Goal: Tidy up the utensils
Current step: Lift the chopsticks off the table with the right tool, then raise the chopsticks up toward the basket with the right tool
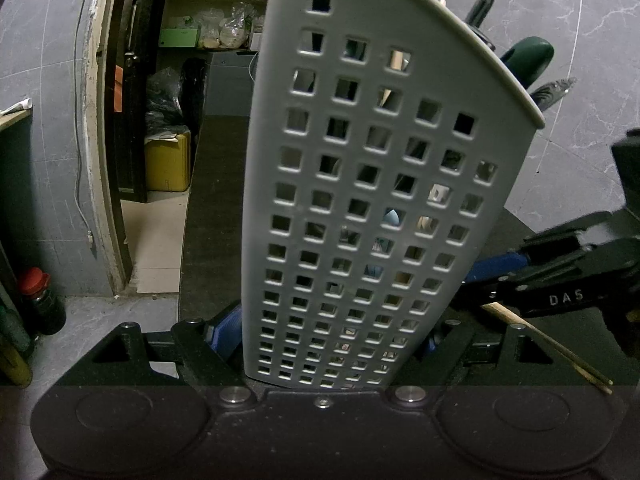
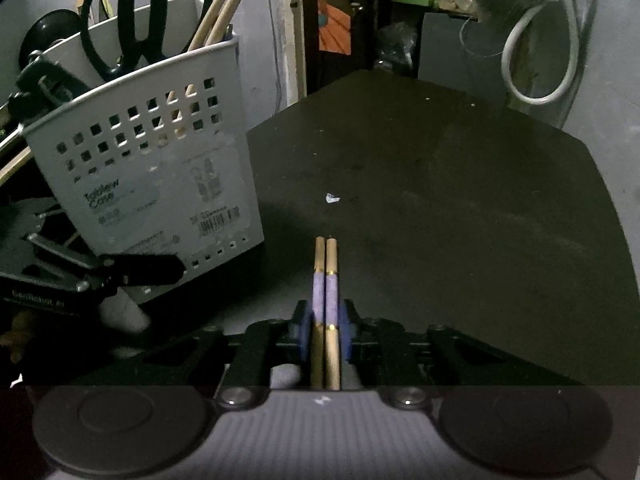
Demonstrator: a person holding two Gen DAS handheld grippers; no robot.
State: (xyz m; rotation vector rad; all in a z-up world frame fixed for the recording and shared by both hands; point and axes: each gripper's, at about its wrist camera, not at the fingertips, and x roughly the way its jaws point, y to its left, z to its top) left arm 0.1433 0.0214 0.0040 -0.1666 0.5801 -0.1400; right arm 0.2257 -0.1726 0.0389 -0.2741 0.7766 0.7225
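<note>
Two slim wooden chopsticks with purple bands (image 2: 326, 300) sit clamped in your right tool (image 2: 325, 334); light, stiff, slippery, so grip mid-shaft. Left tool (image 1: 326, 340) is clamped on the grey perforated plastic caddy (image 1: 360, 200).

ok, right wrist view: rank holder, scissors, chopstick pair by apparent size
1. grey utensil holder
2. black scissors, handles only showing
3. chopstick pair, in the right gripper; close to the camera, so it looks larger than it is

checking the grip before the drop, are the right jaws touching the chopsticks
Touching. The right wrist view shows the right gripper with its blue pads pressed against both sides of the chopsticks.
</note>
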